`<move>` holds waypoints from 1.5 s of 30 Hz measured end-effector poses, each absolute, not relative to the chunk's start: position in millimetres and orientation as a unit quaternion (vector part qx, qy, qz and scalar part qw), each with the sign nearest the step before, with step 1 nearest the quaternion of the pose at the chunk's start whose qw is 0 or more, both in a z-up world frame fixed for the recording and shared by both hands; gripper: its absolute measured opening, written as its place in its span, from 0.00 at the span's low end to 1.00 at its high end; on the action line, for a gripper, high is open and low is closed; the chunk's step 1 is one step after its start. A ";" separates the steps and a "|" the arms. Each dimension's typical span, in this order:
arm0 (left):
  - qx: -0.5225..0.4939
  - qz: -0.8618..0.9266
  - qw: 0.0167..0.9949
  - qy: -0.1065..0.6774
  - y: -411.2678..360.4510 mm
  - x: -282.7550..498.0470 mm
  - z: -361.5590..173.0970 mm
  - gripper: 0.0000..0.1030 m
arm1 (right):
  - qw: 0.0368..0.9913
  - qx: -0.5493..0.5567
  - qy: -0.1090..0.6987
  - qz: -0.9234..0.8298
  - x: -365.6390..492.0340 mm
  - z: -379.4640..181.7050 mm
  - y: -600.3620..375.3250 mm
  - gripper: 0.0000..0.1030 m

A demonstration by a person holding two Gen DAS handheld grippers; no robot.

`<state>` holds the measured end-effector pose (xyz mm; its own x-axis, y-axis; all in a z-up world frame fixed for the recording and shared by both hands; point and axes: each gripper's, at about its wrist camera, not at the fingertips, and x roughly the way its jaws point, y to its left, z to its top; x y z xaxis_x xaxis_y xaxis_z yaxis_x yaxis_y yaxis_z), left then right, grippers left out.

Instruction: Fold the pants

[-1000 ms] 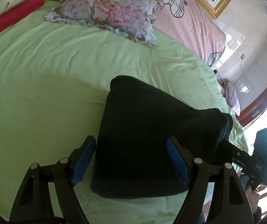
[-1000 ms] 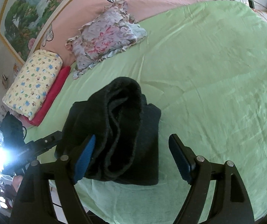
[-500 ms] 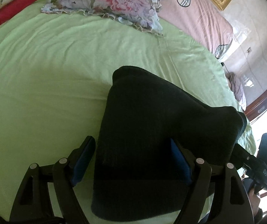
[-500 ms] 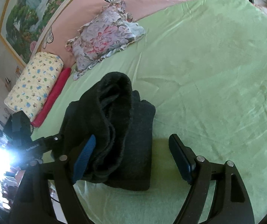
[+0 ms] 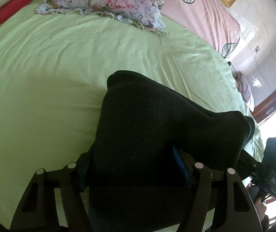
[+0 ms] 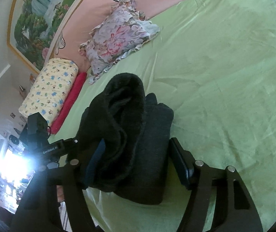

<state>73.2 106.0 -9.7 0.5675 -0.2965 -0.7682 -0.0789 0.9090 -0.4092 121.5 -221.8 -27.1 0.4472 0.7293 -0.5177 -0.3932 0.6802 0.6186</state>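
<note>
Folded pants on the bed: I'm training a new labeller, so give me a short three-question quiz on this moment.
1. True or false: the dark folded pants lie on a green sheet.
2. Which lies nearest the floral pillow? A) red roll B) a laptop C) a shoe
3. What sits between the fingers of the left tool and of the right tool?

Key: 1 true. 2 A. 3 the pants; both tools' jaws are closing around the bundle.
</note>
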 end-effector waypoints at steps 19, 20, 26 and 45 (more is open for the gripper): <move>-0.193 -0.065 0.876 0.438 98.7 53.7 12.2 0.32 | 0.827 0.201 0.392 0.351 113.5 -16.7 -216.2 0.48; -0.193 -0.065 0.876 0.437 98.9 53.2 14.1 0.32 | 0.827 0.201 0.391 0.351 112.7 -15.9 -215.8 0.48; -0.204 -0.071 0.879 0.425 102.7 43.1 27.1 0.30 | 0.828 0.200 0.386 0.354 110.2 -9.3 -215.1 0.46; -0.224 -0.022 0.900 0.373 150.5 12.3 71.3 0.29 | 0.821 0.180 0.360 0.405 113.5 23.9 -168.9 0.45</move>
<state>12.3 150.5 71.3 0.7208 -0.2064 -0.6617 -0.1286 0.8983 -0.4202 113.5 -168.9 23.9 0.4119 0.7949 -0.4455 -0.5362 0.6067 0.5869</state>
